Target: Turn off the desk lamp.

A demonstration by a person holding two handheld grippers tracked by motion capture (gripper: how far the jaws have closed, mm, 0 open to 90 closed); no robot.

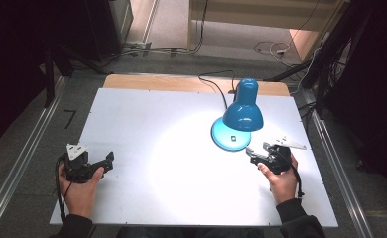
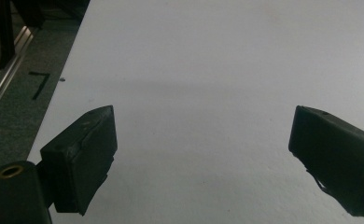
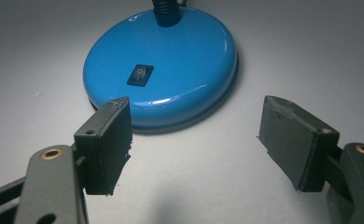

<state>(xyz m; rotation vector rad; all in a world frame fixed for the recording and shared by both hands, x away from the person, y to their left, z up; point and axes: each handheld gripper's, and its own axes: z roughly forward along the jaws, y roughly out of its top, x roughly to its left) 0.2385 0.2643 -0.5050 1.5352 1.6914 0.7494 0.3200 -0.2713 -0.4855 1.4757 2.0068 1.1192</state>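
Fingers (image 3: pixel 311 140) apart (nothing between) before lamp base (image 3: pixel 180 60).

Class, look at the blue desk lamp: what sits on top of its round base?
On the lamp base sits a black rocker switch, and the dark flexible neck rises from its far edge. In the high view, the shade overhangs and covers part of the base.

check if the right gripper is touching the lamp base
Apart. The right gripper view shows bare table between the open right gripper and the lamp base.
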